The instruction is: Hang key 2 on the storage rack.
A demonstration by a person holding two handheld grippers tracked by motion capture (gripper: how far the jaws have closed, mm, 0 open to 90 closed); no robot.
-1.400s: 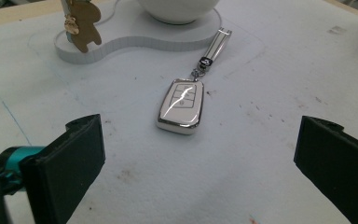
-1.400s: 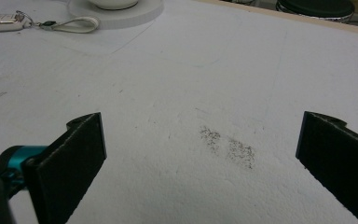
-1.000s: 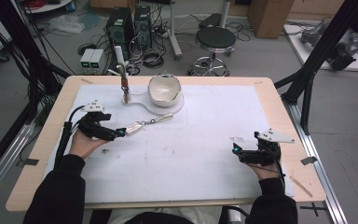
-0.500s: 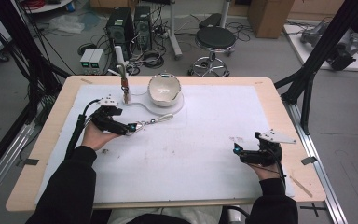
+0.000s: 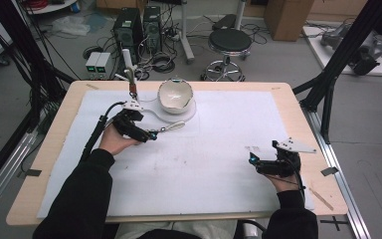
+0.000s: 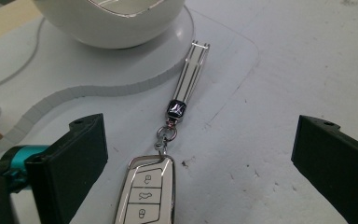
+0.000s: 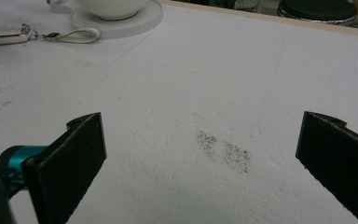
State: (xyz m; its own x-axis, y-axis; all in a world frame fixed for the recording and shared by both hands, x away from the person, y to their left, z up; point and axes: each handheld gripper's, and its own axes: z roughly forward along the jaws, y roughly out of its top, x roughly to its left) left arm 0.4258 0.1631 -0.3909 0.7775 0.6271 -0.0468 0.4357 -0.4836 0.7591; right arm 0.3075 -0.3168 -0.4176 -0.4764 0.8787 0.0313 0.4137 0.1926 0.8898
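My left tool [image 5: 151,135] is wide open around the key fob [image 6: 145,196] on the surface [image 5: 219,164]; next I should close on it. Right tool [image 5: 251,160] rests open.

On the tabletop [image 5: 49,164] lies a mat [image 5: 219,164]. At its far edge a bowl [image 5: 175,94] sits on a round base [image 5: 189,113]. Just before the base lies a key fob [image 6: 144,198], its strap [image 6: 192,70] reaching onto the base. The left gripper [image 5: 151,135] hangs over the fob, the fob between its parted jaws. The right gripper [image 5: 252,160] rests well apart, near the mat's right front. Behind the tabletop, a stool [image 5: 230,42] stands on the floor.
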